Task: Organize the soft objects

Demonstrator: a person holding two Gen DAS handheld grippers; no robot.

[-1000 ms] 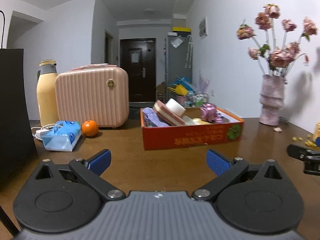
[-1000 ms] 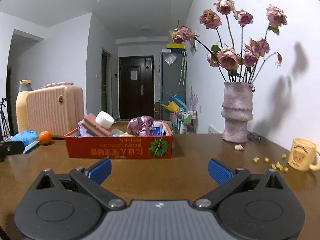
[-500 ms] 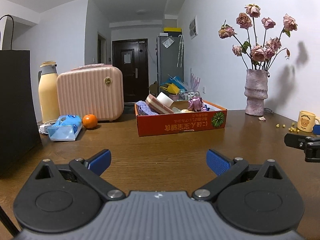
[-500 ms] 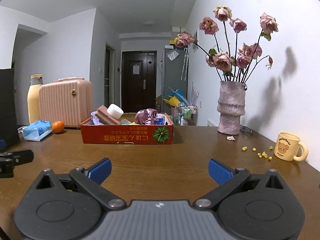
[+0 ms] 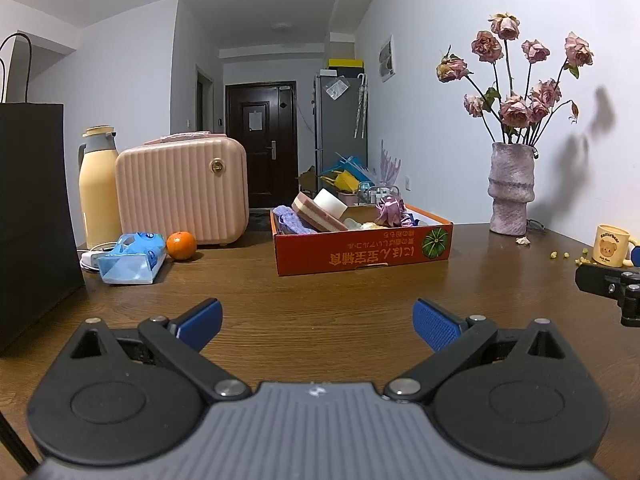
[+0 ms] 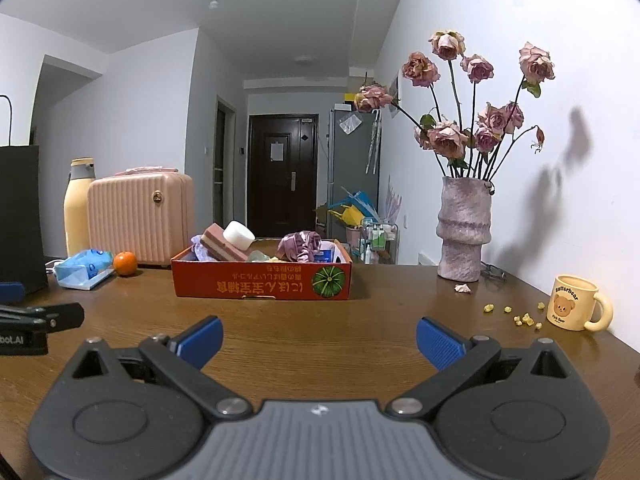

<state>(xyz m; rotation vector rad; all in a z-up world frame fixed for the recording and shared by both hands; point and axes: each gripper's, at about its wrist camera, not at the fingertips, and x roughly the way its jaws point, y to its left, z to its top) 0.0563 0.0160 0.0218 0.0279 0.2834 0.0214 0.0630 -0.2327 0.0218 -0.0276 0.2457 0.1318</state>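
Your left gripper (image 5: 316, 322) and right gripper (image 6: 318, 338) both sit low over the wooden table (image 6: 380, 320), fingers spread wide, nothing between them. One red cardboard box (image 6: 262, 283) sits mid-table, far from both grippers; the soft objects are piled inside it: one pink-and-white layered sponge (image 6: 222, 246), one white foam cylinder (image 6: 239, 234), one purple ribbon bundle (image 6: 299, 245), one lavender cloth (image 5: 290, 219) (the rest of the pile is too jumbled to count). To the far left: one pink ribbed case (image 5: 182, 190), one yellow thermos (image 5: 98, 188), one orange (image 5: 181, 245), one blue tissue pack (image 5: 132, 258). To the right: one vase of dried roses (image 6: 464, 228), one bear mug (image 6: 574, 307), one fallen petal (image 6: 462, 288), several yellow crumbs (image 6: 520, 318). The black bag (image 5: 32, 220) is cut off at the left edge.
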